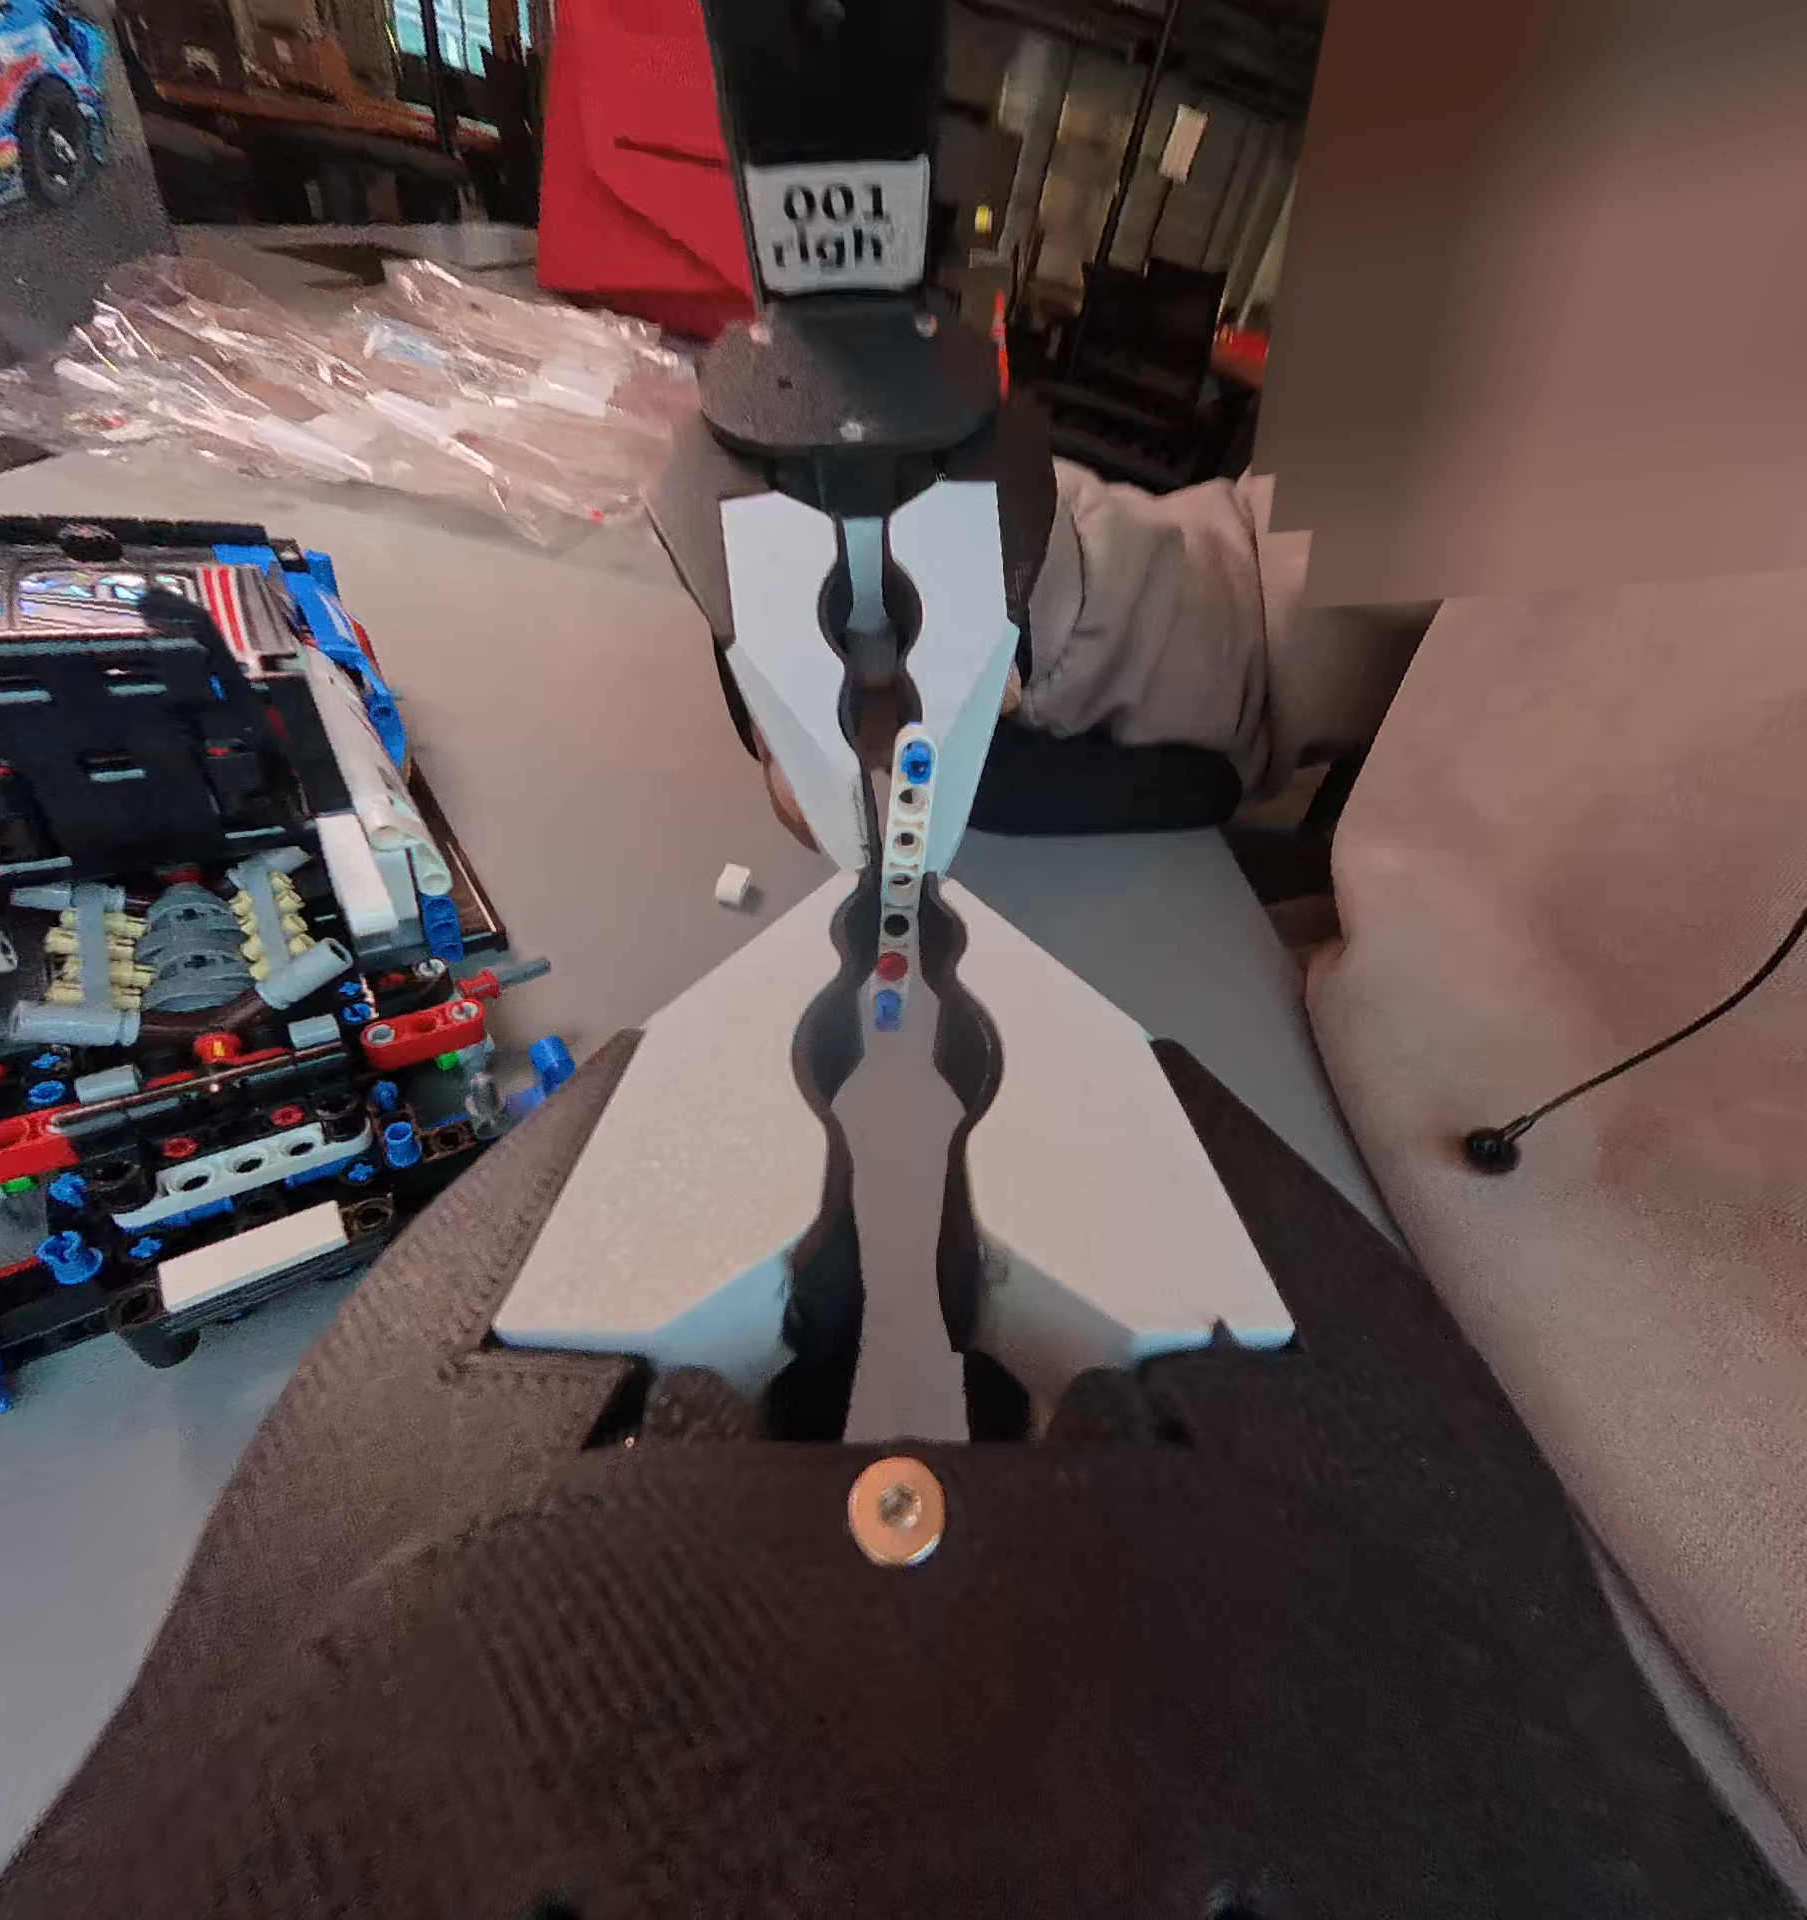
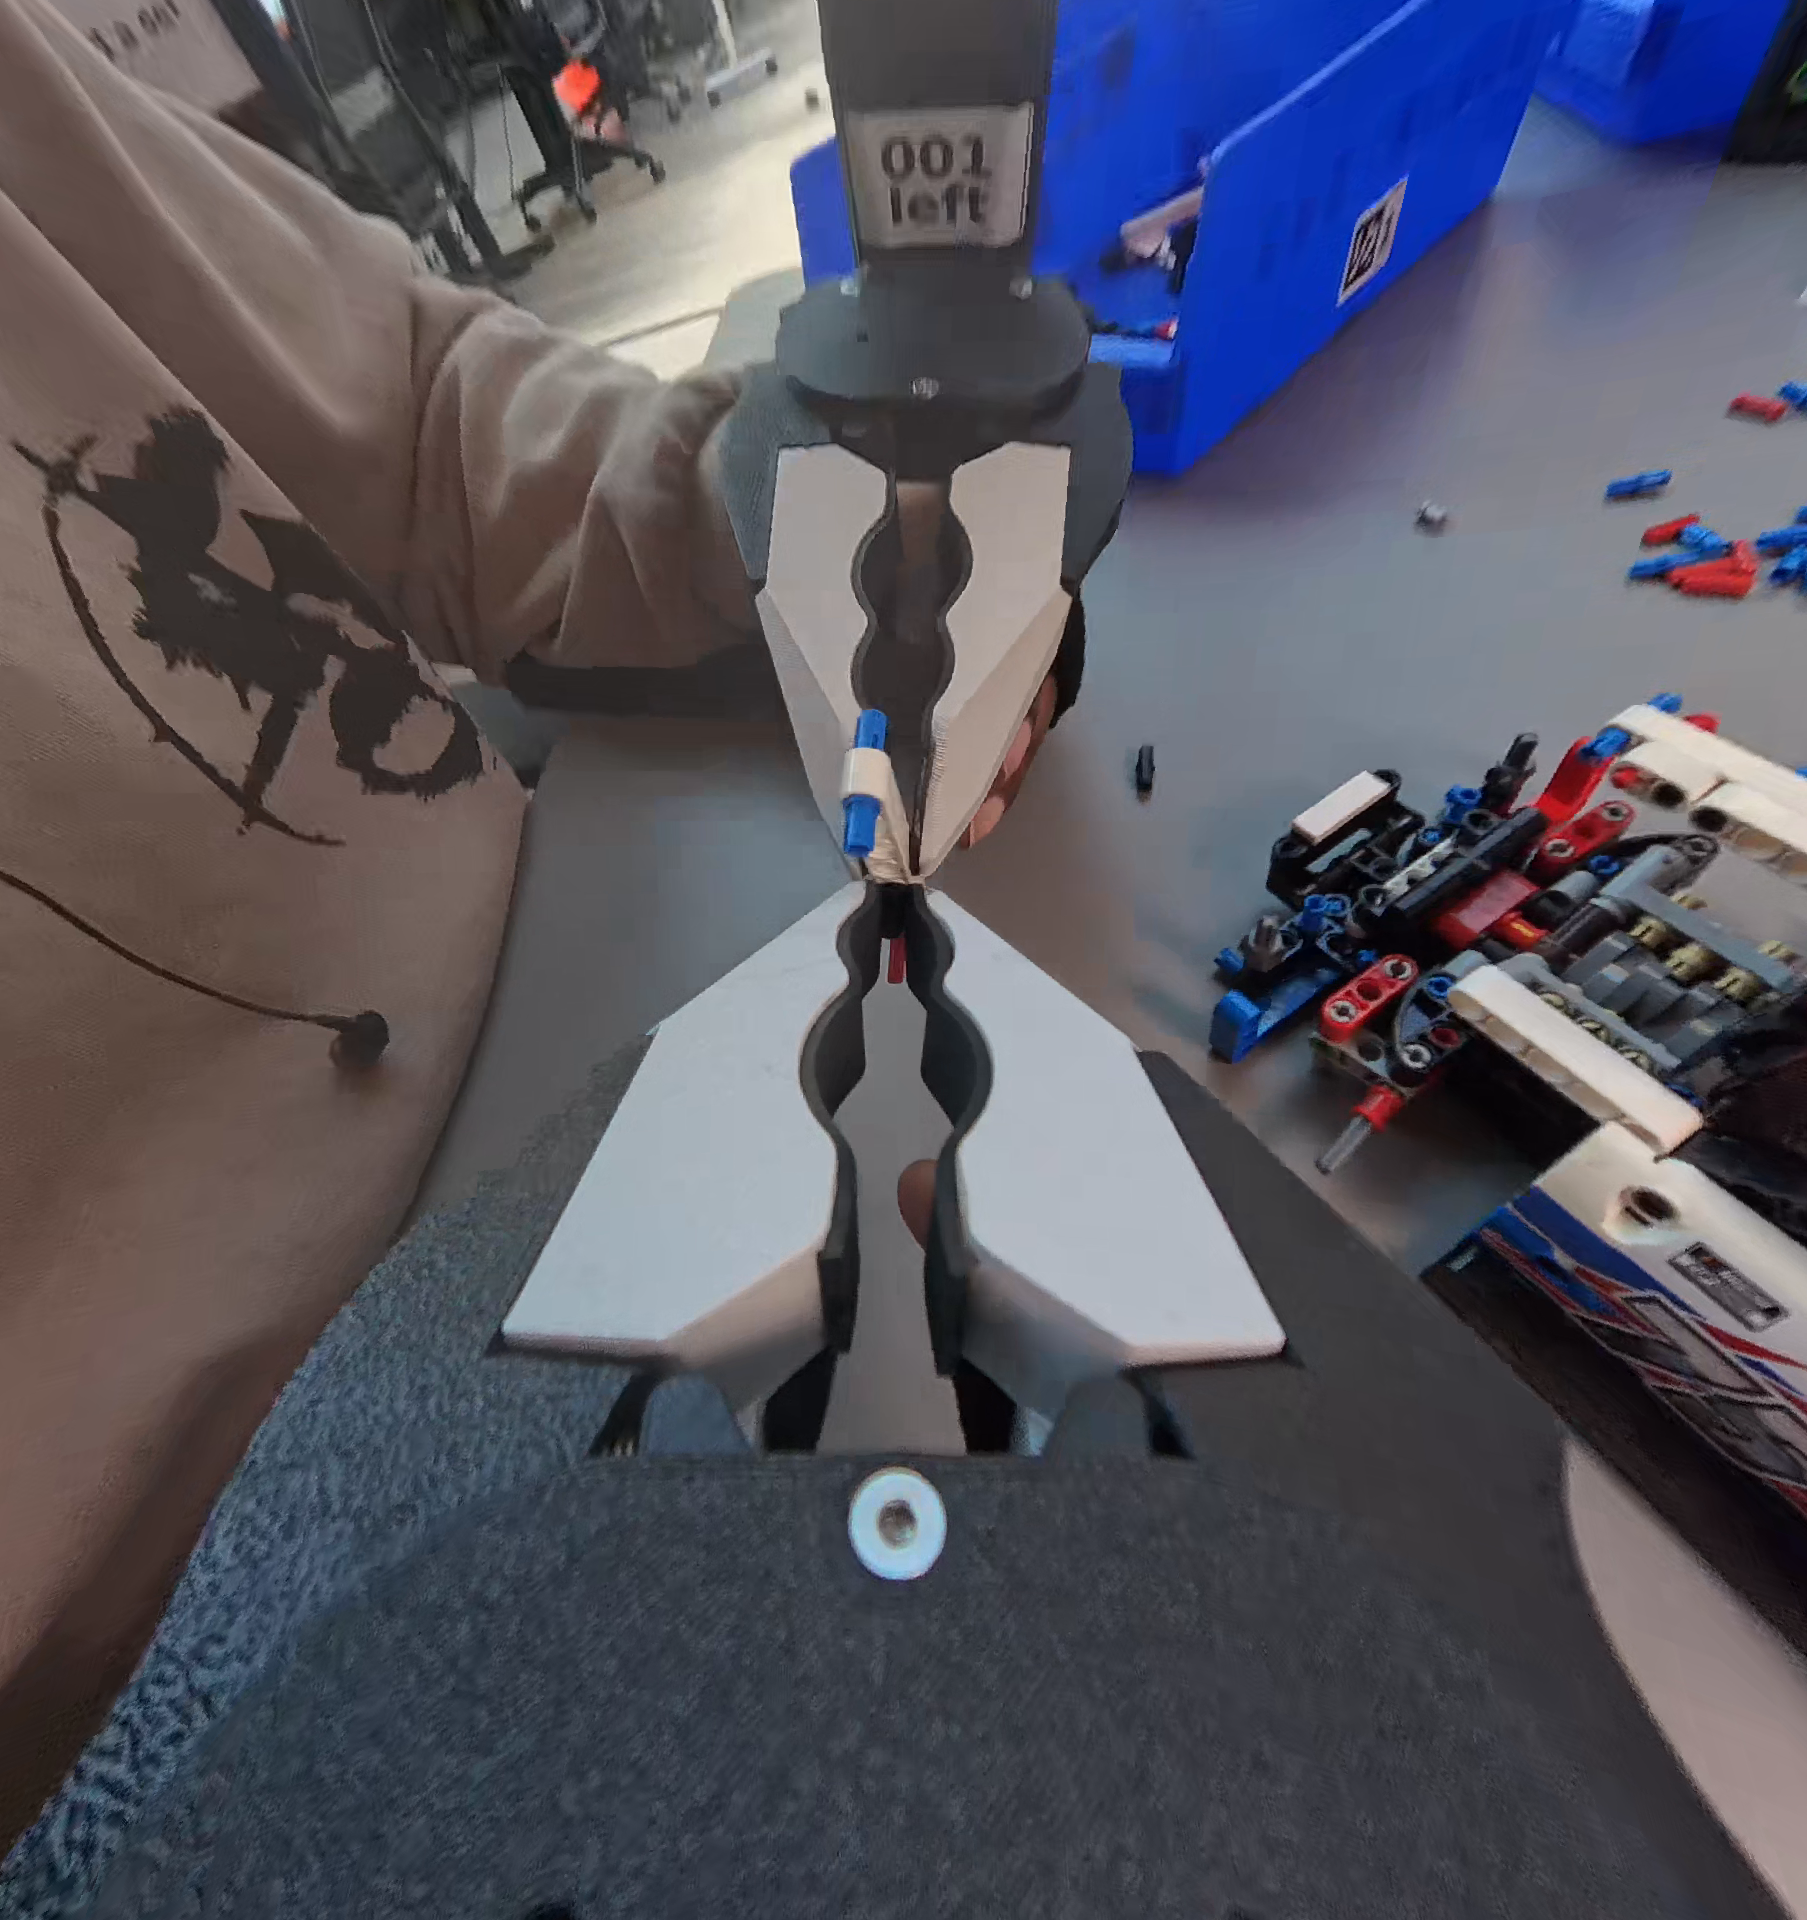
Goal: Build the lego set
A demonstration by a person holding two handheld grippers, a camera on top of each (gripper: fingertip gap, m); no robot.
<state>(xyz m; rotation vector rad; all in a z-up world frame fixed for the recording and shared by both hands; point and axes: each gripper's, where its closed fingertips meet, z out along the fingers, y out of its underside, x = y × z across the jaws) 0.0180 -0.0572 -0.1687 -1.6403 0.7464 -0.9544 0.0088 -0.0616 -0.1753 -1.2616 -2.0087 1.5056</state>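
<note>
A white beam [image 1: 904, 831] with blue pins and one red pin hangs upright above the grey table [image 1: 587, 727]. My left gripper [image 1: 894, 888] and my right gripper [image 1: 904, 857] meet tip to tip on it. Both are shut on the beam near its middle. In the right wrist view the beam [image 2: 863, 774] shows edge-on, with my right gripper [image 2: 894, 891] below it and my left gripper [image 2: 909, 868] above. The part-built car model [image 1: 203, 935] lies on the table to the left; in the right wrist view it [image 2: 1553, 987] is at the right.
Loose blue and red pins [image 2: 1761, 551] and a blue bin [image 2: 1294, 208] are at the far right. Clear plastic bags [image 1: 359, 384], a red object [image 1: 629, 187] and a small white piece [image 1: 733, 885] lie beyond the car. A person's beige sweatshirt [image 2: 203, 520] fills one side. Both grippers' tips are close together, under 4 cm apart. The small white piece [image 1: 733, 885] is about 12 centimetres from both grippers' fingertips.
</note>
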